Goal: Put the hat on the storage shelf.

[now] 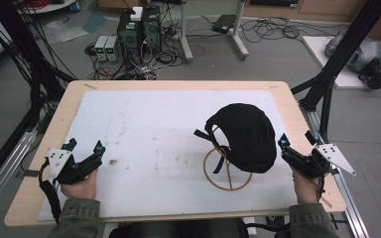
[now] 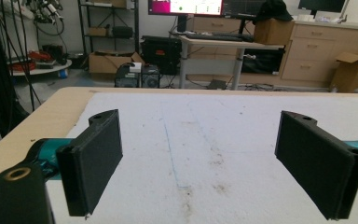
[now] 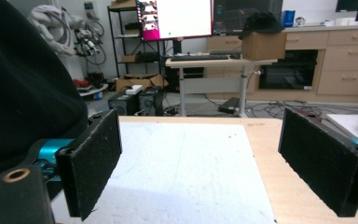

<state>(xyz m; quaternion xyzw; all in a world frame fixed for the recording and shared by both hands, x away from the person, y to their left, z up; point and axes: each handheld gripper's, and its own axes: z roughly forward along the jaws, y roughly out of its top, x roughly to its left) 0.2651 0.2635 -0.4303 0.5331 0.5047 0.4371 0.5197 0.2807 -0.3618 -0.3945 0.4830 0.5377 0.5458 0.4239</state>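
Black cap (image 1: pixel 245 136) — perched on a wire stand (image 1: pixel 226 171) at the mat's right, keeping its shape for a grasp — right gripper (image 1: pixel 292 148) just beside it, left gripper (image 1: pixel 87 153) well apart, both jaws spread, empty.

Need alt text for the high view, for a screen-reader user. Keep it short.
A black cap sits on a wooden ring stand right of centre on a white sheet that covers a wooden table. A person's two hands hold the left gripper and right gripper at the near corners, both open and empty, the right one close beside the cap.
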